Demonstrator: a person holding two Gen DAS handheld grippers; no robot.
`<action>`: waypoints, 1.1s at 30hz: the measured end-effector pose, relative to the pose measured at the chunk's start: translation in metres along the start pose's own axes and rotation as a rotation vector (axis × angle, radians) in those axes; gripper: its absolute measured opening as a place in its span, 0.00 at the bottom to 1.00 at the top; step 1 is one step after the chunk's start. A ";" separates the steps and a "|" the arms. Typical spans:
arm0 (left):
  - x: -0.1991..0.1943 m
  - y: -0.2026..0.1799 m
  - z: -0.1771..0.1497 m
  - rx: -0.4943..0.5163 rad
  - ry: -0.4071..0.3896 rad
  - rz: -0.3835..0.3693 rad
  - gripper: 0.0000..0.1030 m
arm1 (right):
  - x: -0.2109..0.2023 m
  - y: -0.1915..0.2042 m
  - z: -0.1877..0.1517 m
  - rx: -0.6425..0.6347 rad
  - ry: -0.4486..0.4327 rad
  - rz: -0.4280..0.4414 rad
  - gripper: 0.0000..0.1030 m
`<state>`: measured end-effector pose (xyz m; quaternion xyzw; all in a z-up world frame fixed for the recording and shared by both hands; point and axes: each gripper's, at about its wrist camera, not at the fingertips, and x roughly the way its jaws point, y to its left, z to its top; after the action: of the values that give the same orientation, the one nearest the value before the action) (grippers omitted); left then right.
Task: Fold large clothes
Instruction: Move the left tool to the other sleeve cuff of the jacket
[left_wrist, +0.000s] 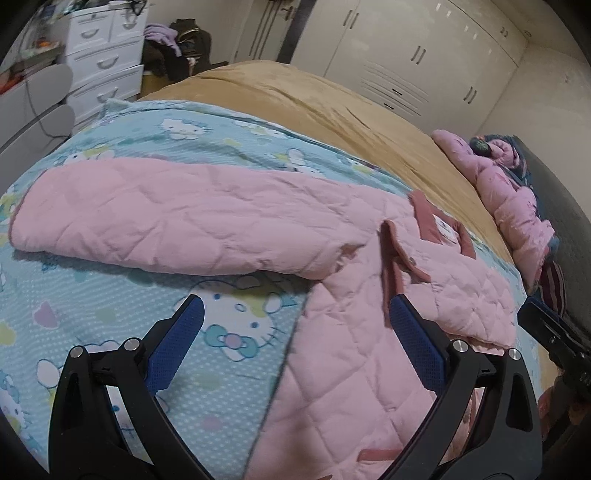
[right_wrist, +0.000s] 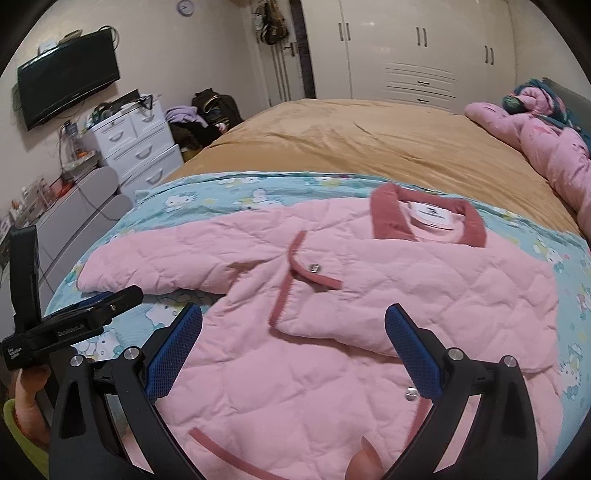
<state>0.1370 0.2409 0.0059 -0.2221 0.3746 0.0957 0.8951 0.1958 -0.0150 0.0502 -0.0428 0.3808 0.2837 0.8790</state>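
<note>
A pink quilted jacket (right_wrist: 369, 295) with dark pink trim lies front-up on a blue cartoon-cat blanket (right_wrist: 221, 192) on the bed. Its collar (right_wrist: 428, 218) points away. Its left sleeve (left_wrist: 166, 221) stretches out to the left. The right side is folded over the body. My left gripper (left_wrist: 295, 321) is open and empty, above the blanket and the jacket's left edge below the sleeve. My right gripper (right_wrist: 293, 325) is open and empty, above the jacket's lower body. The left gripper also shows in the right wrist view (right_wrist: 88, 314), at the left.
A tan bedspread (right_wrist: 351, 147) covers the far bed. A pink padded garment (right_wrist: 554, 147) lies at the headboard on the right. White drawers (right_wrist: 136, 144), a wall TV (right_wrist: 68, 79) and wardrobes (right_wrist: 406, 48) stand beyond the bed.
</note>
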 end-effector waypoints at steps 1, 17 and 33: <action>-0.001 0.006 0.001 -0.011 -0.003 0.005 0.91 | 0.002 0.004 0.000 -0.006 0.002 0.006 0.96; 0.006 0.086 0.003 -0.210 -0.024 0.095 0.91 | 0.038 0.051 0.007 -0.093 0.044 0.064 0.96; 0.025 0.178 0.014 -0.477 -0.088 0.167 0.91 | 0.068 0.062 0.008 -0.101 0.075 0.084 0.96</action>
<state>0.1027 0.4048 -0.0612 -0.3909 0.3190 0.2645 0.8219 0.2054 0.0706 0.0180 -0.0815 0.4003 0.3371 0.8482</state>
